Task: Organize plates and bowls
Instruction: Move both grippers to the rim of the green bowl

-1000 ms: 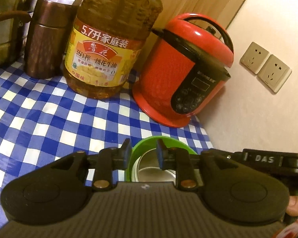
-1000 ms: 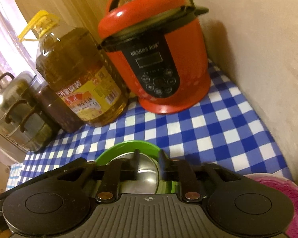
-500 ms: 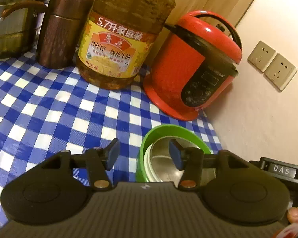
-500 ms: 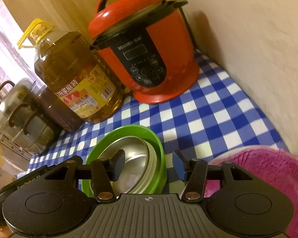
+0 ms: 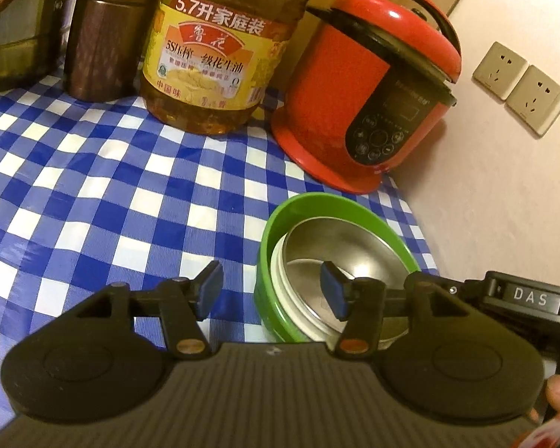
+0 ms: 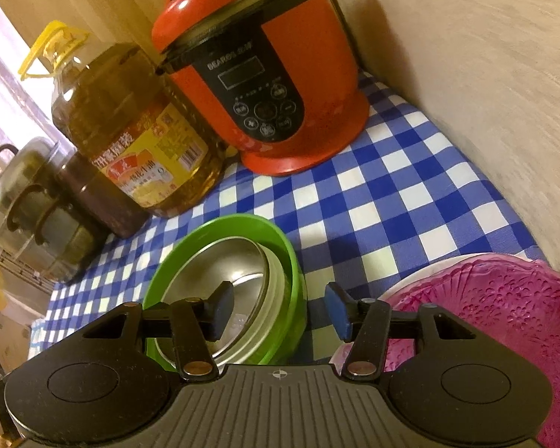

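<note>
Two grippers: left gripper (image 5: pixel 270 289) and right gripper (image 6: pixel 278 311). Three nested bowls: one green bowl (image 6: pixel 293 257) outermost, one white bowl (image 5: pixel 276 265) inside it, one steel bowl (image 5: pixel 349 240) innermost. One purple patterned dish (image 6: pixel 504 298). One red electric cooker (image 5: pixel 362 93). One oil bottle (image 5: pixel 220 44) with yellow label. One brown canister (image 5: pixel 104 37). One lidded steel pot (image 6: pixel 22 201). Two wall sockets (image 5: pixel 519 87). One blue-and-white checked tablecloth (image 5: pixel 93 186).

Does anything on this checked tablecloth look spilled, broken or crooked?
Nothing spilled or broken. The one slightly odd thing: the steel bowl sits tilted and off-centre inside the green bowl, leaning on a white dish under it rather than nesting flat. The oil jug and red cooker stand upright.
</note>
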The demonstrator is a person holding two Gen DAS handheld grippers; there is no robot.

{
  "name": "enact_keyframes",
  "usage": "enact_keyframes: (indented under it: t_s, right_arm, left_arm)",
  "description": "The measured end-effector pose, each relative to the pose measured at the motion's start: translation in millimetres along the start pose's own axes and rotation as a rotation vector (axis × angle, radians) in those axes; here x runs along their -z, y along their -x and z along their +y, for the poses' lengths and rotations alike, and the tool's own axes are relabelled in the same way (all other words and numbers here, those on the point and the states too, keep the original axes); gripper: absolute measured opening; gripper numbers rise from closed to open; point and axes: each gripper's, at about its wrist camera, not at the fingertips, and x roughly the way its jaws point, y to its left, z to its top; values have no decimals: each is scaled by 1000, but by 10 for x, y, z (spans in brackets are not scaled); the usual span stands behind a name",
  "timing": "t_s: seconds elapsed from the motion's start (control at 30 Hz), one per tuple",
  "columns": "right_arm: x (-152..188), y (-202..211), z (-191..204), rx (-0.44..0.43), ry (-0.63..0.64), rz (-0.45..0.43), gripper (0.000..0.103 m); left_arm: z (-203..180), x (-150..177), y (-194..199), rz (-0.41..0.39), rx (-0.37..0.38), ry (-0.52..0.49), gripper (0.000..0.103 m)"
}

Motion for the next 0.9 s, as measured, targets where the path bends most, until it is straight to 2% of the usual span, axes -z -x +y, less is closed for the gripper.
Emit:
enact_keyframes:
  t_s: [0.63,0.9]
  right_arm:
    - [-39,-236,16,11,16,52,54]
    - [-51,-378,87,4,13,90,54]
  left_arm:
    - [27,-27,-128,38,41,59,54]
    - [32,0,-227,56,36,74,51]
